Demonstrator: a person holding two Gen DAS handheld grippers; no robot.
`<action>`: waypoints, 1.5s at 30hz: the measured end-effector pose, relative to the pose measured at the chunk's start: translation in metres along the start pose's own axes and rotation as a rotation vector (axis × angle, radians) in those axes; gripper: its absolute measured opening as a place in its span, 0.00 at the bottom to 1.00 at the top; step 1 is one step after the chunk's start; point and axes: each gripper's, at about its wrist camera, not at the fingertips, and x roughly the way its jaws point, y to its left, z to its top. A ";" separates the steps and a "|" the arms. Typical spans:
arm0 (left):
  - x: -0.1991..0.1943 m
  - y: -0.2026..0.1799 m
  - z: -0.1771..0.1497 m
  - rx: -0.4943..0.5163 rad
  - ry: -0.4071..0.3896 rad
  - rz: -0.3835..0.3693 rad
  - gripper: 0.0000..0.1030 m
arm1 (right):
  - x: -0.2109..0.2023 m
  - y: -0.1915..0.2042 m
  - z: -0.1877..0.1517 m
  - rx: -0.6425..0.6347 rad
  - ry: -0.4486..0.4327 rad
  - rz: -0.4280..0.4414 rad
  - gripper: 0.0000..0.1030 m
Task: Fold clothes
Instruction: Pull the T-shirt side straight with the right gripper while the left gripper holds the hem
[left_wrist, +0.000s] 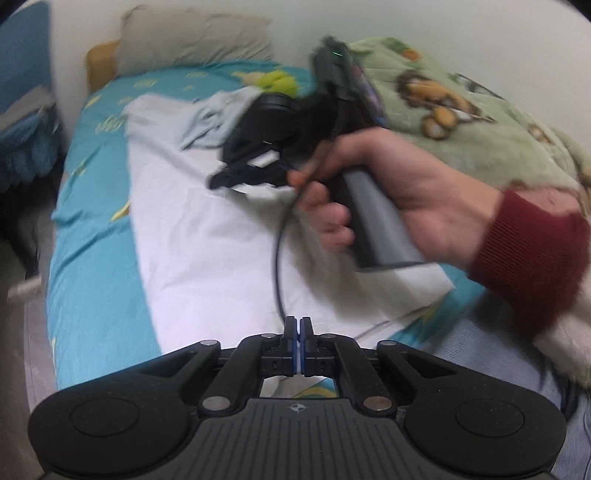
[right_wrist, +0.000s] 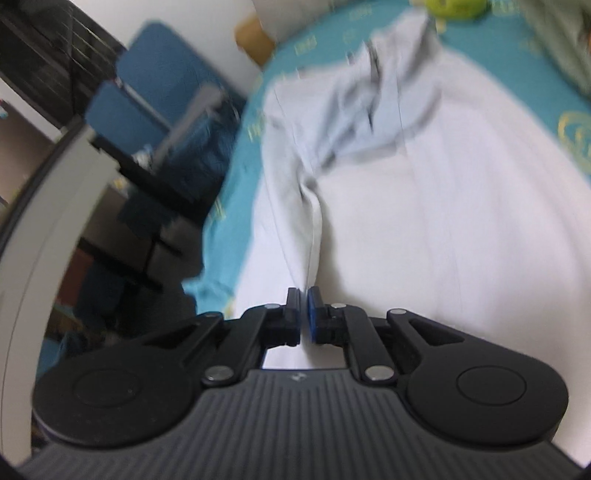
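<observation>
A pale white-blue garment (left_wrist: 207, 236) lies spread on a turquoise bed sheet (left_wrist: 92, 221), with a bunched light-blue part (left_wrist: 210, 114) at its far end. My left gripper (left_wrist: 298, 325) is shut at the garment's near edge; whether it pinches cloth is hidden. My right gripper (left_wrist: 221, 181) is held by a hand over the garment's middle. In the right wrist view my right gripper (right_wrist: 303, 295) is shut on a raised fold of the garment (right_wrist: 443, 206), which runs away from the pads.
A green cartoon-print blanket (left_wrist: 461, 110) is heaped on the right of the bed. A grey pillow (left_wrist: 192, 37) lies at the head, with a yellow-green toy (left_wrist: 277, 81) near it. A blue chair (right_wrist: 159, 110) stands left of the bed. A black cable (left_wrist: 279, 258) hangs over the garment.
</observation>
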 end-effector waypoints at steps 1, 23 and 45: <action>0.000 0.007 0.001 -0.042 0.001 0.012 0.14 | 0.000 -0.001 -0.001 -0.010 0.012 -0.020 0.12; 0.041 0.103 -0.011 -0.642 0.175 -0.021 0.74 | -0.130 -0.097 -0.052 0.397 -0.011 -0.431 0.90; 0.009 0.105 -0.013 -0.713 0.009 -0.113 0.06 | -0.141 -0.059 -0.079 0.244 0.033 -0.324 0.08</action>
